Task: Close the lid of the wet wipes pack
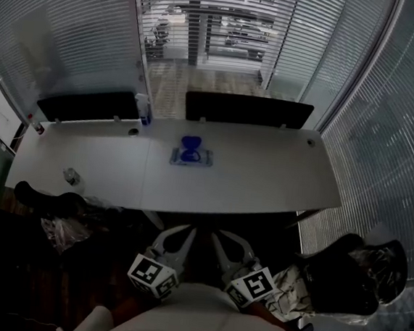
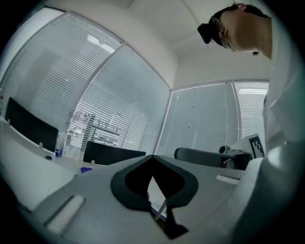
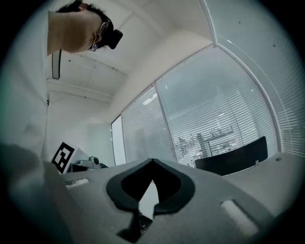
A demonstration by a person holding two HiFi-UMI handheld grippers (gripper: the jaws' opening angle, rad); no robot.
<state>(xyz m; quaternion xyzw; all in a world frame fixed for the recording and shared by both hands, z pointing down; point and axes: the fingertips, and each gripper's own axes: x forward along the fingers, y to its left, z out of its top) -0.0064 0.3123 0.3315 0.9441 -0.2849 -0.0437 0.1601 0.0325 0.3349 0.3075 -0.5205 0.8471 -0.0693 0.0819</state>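
Wipes pack (image 1: 191,156), blue lid raised, mid-frame on table (image 1: 264,177). Left gripper (image 2: 153,162) and right gripper (image 3: 151,164) bottom centre near body, jaws together, empty: reach probably not begun.

**White shirt, grey tools**

The person wears a white shirt (image 1: 207,320) and a black head camera (image 3: 112,37). The left gripper (image 2: 153,158) and right gripper (image 3: 151,163) are pale grey with black-edged fingers (image 2: 125,199). Each bears 1 cube (image 1: 154,276) with black-and-white square markers.

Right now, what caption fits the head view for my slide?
Wet wipes pack, blue lid open, on the table; left hand-held gripper and right hand-held gripper hover shut.
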